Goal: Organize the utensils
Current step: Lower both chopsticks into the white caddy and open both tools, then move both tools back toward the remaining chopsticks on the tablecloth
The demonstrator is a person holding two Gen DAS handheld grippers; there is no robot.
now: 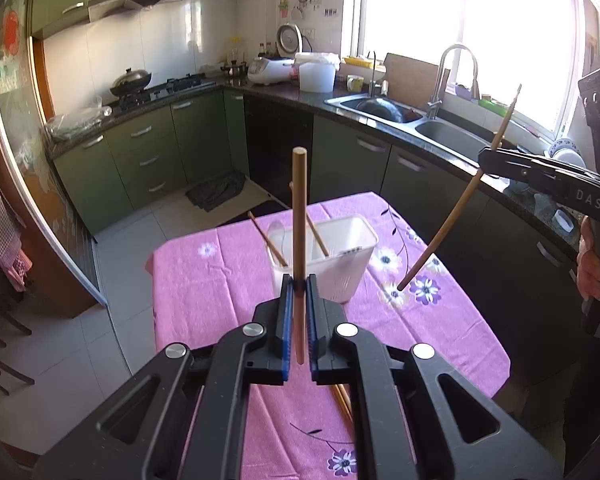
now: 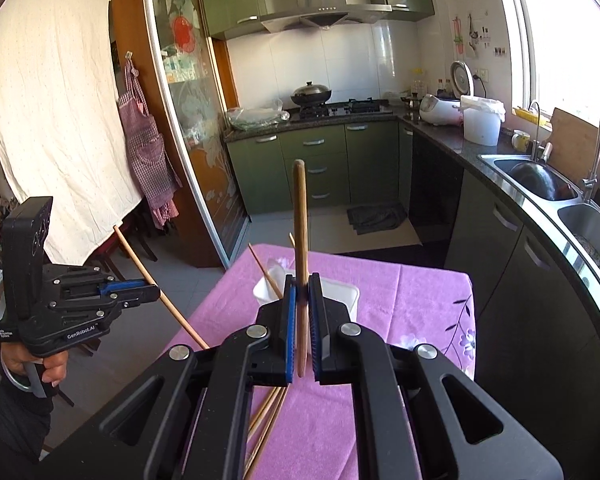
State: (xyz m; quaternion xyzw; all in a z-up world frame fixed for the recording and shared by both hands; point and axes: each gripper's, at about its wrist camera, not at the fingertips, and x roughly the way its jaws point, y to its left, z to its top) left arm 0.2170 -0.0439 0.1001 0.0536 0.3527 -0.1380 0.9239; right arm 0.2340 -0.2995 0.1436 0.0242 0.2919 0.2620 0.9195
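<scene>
Left-held chopstick (image 1: 299, 216): upright, pinched by the left gripper (image 1: 299, 286) above the pink floral tablecloth (image 1: 204, 280). Right-held chopstick (image 2: 300, 240): likewise clamped in the right gripper (image 2: 301, 286). White utensil holder (image 1: 336, 264) on cloth beyond, two chopsticks (image 1: 266, 240) leaning inside. Loose chopsticks (image 2: 266, 420) lie on the near cloth.

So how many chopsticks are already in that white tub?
2: one wooden chopstick leans left in the white plastic tub, another leans right; the held chopstick in front may hide more.
</scene>
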